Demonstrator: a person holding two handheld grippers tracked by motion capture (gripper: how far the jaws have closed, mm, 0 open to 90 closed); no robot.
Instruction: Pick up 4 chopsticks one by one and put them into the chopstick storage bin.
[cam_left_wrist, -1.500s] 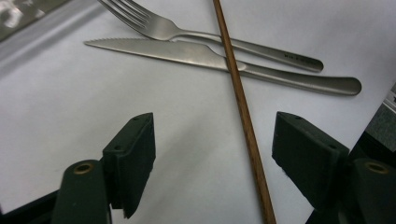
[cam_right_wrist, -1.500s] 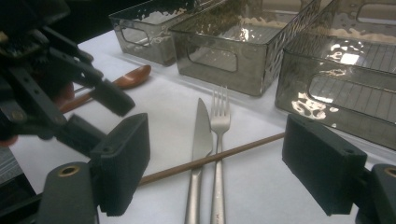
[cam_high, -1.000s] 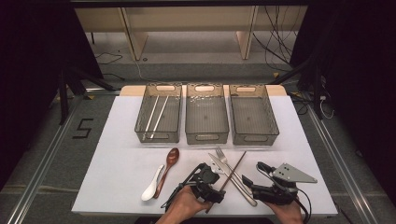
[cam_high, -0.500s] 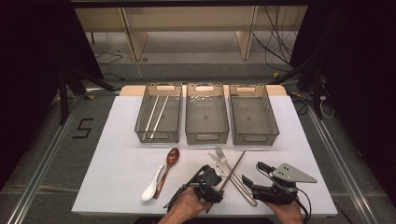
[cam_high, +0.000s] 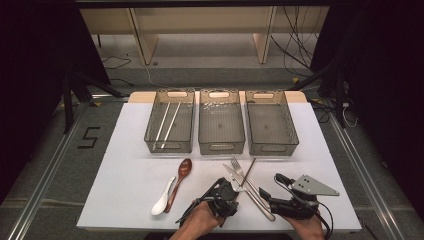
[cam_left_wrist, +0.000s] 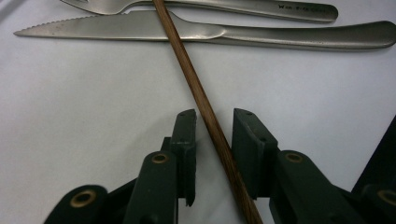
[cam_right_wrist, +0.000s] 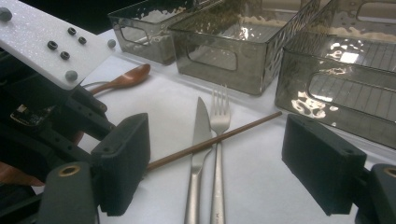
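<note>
Chopstick (cam_left_wrist: 205, 108), brown wood, lay on the counter (cam_high: 125, 170) across the knife (cam_left_wrist: 201, 30) and fork (cam_left_wrist: 210, 4), its near end between our left gripper's (cam_left_wrist: 214, 125) fingers, which had just been closing but stood clear of it. We judged it light, stiff and prone to roll, best pinched near that end. Our right gripper (cam_right_wrist: 217, 163) was wide open, empty.

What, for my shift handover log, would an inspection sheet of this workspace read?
Surface: white table cover, flat, no spills seen.
Job's things: brown chopstick lying across knife and fork; three grey bins, the left one with two pale chopsticks.
Clutter: white spoon and brown spoon, side by side.
Grippers: left tool has just been closing around the brown chopstick, pads not yet pressing; right tool wide open, holding nothing.
Cables: black cable trailing from right tool; floor cables beyond the table.
Surroundings: wooden shelf frame; floor marking.
</note>
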